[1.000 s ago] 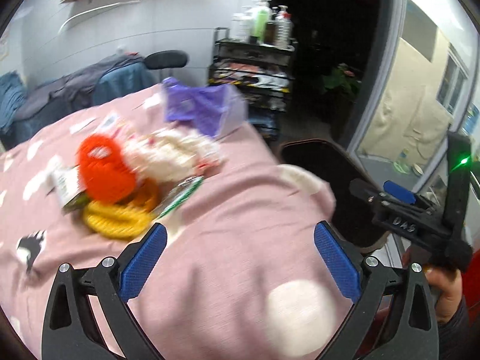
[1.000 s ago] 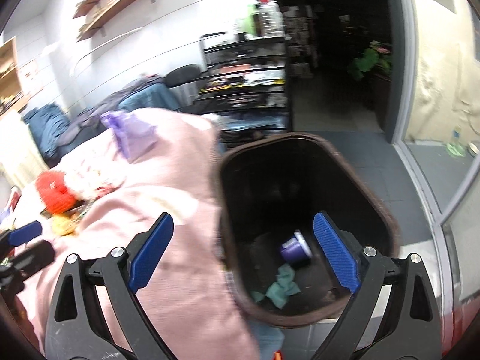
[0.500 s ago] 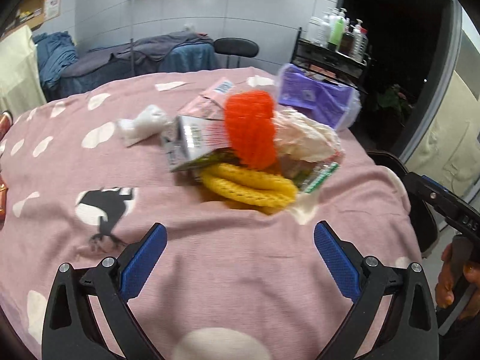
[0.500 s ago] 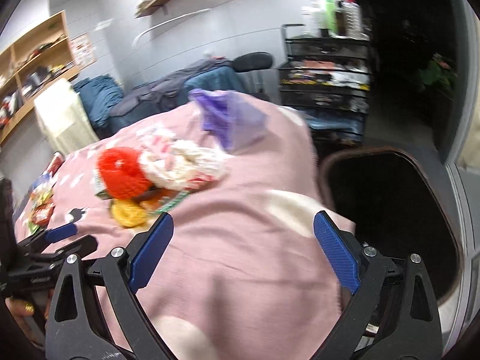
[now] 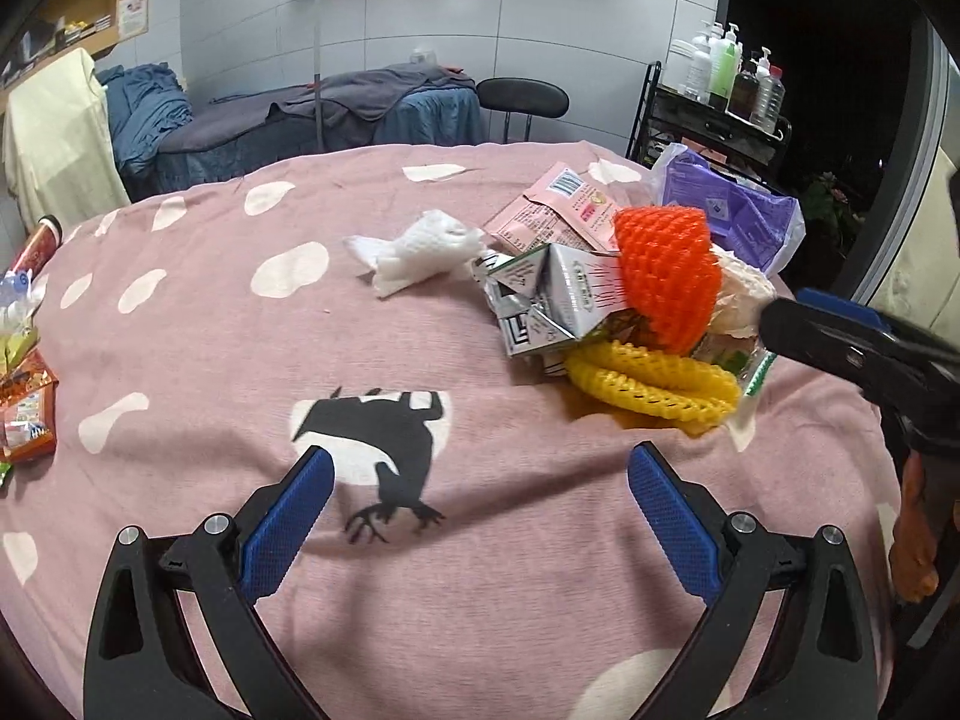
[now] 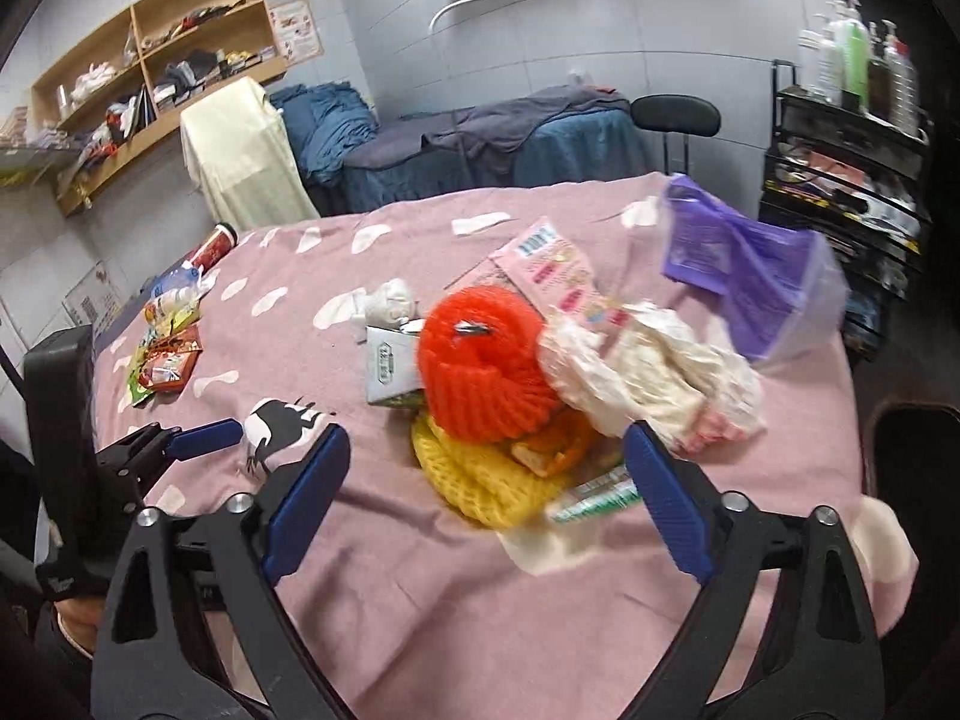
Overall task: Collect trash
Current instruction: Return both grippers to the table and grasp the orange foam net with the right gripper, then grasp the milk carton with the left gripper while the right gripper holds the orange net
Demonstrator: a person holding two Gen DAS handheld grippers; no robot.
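Right tool (image 6: pixel 486 468) now over trash pile (image 6: pixel 498 396).

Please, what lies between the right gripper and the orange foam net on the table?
In the right wrist view, a yellow foam net lies between the open right gripper and the orange foam net, partly tucked under it.

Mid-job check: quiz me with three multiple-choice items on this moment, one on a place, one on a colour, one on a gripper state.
1. The orange foam net sits: A) atop the trash pile B) on the floor C) on a shelf.
2. The foam net lowest in the pile is: A) green B) yellow C) black.
3. The right gripper is: A) shut on the carton B) open, empty C) holding tissue.

A: it rests on the carton and wrappers.
B: yellow mesh shows under the orange one.
B: its fingers stand apart with nothing between them.
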